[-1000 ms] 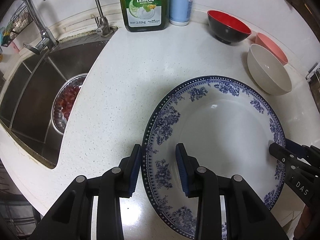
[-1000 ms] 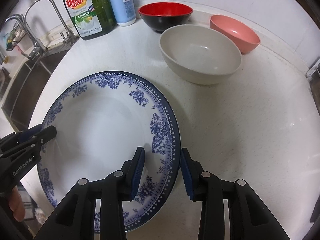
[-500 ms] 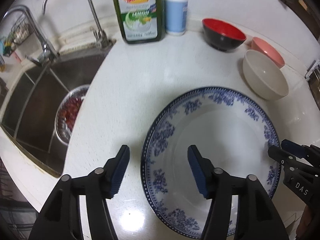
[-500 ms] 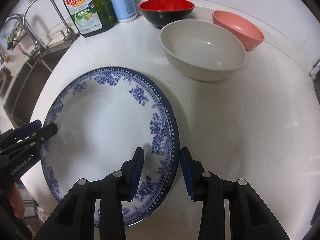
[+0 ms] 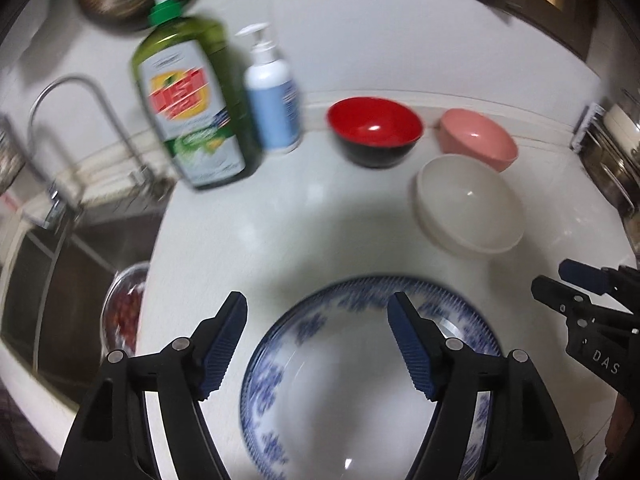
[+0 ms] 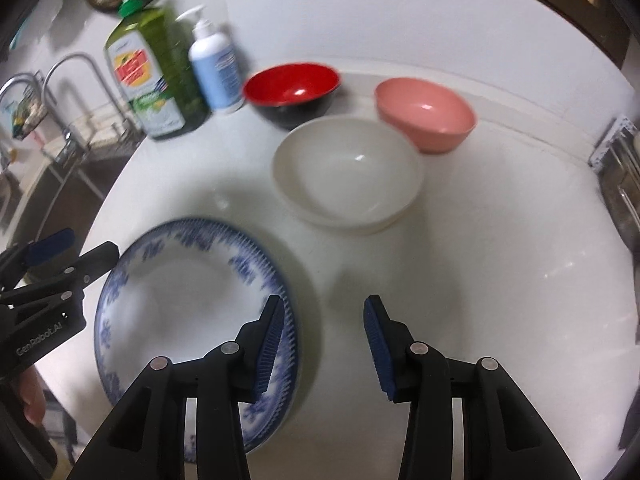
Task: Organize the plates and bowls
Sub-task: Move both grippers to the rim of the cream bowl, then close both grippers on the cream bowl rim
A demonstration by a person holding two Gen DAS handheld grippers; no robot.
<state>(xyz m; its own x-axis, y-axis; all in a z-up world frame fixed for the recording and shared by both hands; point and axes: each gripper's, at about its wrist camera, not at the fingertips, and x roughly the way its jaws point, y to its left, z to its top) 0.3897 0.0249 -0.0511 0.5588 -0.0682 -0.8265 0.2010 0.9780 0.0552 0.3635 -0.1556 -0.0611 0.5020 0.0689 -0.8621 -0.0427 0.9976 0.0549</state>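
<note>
A blue-and-white floral plate [image 5: 352, 392] [image 6: 168, 304] lies flat on the white counter. Behind it stand a cream bowl [image 5: 470, 204] [image 6: 348, 176], a pink bowl [image 5: 478, 142] [image 6: 426, 114] and a red-and-black bowl [image 5: 374, 130] [image 6: 292, 92]. My left gripper [image 5: 318, 344] is open and empty, raised above the plate's left part. My right gripper [image 6: 324, 344] is open and empty, raised over the plate's right rim and the bare counter. Each gripper shows at the edge of the other's view. Both views are motion-blurred.
A green dish-soap bottle [image 5: 188, 108] [image 6: 148, 76] and a white-and-blue pump bottle [image 5: 272, 92] [image 6: 214, 68] stand at the back. A sink [image 5: 60, 280] with a faucet [image 5: 80, 120] and a strainer bowl of red fruit [image 5: 122, 312] lies left. A metal rack [image 6: 620, 184] stands right.
Both grippers have opened wide, let go of the plate's rims, and pulled up and back. The plate now rests on the counter.
</note>
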